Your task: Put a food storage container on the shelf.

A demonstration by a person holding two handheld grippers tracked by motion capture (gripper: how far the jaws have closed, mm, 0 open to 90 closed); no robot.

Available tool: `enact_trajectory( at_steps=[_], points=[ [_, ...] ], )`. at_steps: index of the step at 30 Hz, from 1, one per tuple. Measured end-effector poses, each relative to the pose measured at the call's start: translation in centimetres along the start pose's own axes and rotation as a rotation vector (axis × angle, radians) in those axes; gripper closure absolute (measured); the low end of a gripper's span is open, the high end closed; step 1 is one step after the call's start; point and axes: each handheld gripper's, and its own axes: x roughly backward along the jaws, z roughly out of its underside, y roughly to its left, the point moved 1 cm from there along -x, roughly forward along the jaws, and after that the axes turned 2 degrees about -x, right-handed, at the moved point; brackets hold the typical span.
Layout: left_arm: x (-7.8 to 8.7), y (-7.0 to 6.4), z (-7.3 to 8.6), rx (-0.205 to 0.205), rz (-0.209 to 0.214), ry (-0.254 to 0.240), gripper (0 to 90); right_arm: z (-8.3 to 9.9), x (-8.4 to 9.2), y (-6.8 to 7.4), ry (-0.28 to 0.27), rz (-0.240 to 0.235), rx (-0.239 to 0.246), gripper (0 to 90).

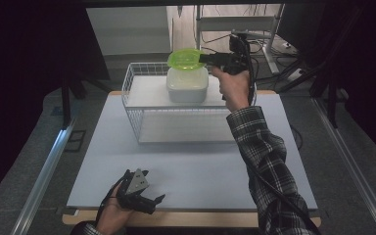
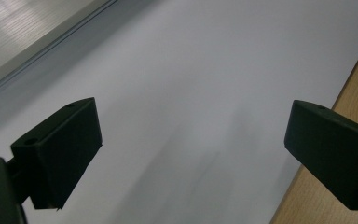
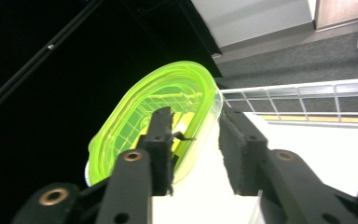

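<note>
At the table's near edge, the left gripper (image 1: pixel 138 193) is resting in the person's hand, jaws wide apart over the white tabletop (image 1: pixel 191 166). Farther back, the right gripper (image 1: pixel 214 58) is loosening around the green lid (image 1: pixel 186 58), lying atop the white container (image 1: pixel 187 84) in the wire basket (image 1: pixel 133 117).

The near half of the table (image 1: pixel 191 171) was left bare and passable. Farther back, the way was blocked by the wire basket (image 1: pixel 137 105), with the white container (image 1: pixel 187 85) and green lid (image 1: pixel 185 58) stacked inside.
</note>
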Motion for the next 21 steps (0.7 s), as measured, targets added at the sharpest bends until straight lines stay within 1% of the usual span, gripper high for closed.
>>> enact_trajectory(
  at_steps=[2, 4, 5, 8, 12, 16, 18, 21],
  points=[
    [0.0, 0.0, 0.0, 0.0, 0.0, 0.0, 3.4, 0.0, -0.01, -0.1, -0.002, -0.002, 0.004, 58.1],
    [-0.01, 0.0, 0.0, 0.0, -0.001, 0.001, 3.4, -0.02, -0.03, -0.21, -0.013, -0.018, 0.002, 51.1],
    [-0.01, 0.0, 0.0, -0.001, -0.001, 0.001, 3.4, -0.04, -0.04, -0.23, -0.016, -0.016, 0.004, 48.1],
    [-0.02, 0.0, 0.0, 0.0, 0.0, 0.001, 3.4, -0.09, -0.09, -0.24, -0.017, -0.028, 0.021, 36.9],
    [-0.01, -0.01, 0.0, -0.001, 0.0, 0.001, 3.4, -0.01, -0.13, -0.29, -0.015, -0.038, 0.042, 25.7],
    [-0.02, -0.03, 0.01, -0.002, 0.0, 0.003, 3.4, 0.21, -0.08, -0.45, -0.003, -0.052, 0.071, 19.7],
    [-0.02, -0.03, 0.01, -0.002, 0.001, 0.004, 3.4, 0.46, -0.01, -0.6, 0.005, -0.059, 0.103, 17.8],
    [-0.02, -0.03, 0.01, -0.002, 0.0, 0.004, 3.4, 0.79, 0.21, -0.89, 0.008, -0.071, 0.127, 15.4]
  ],
)
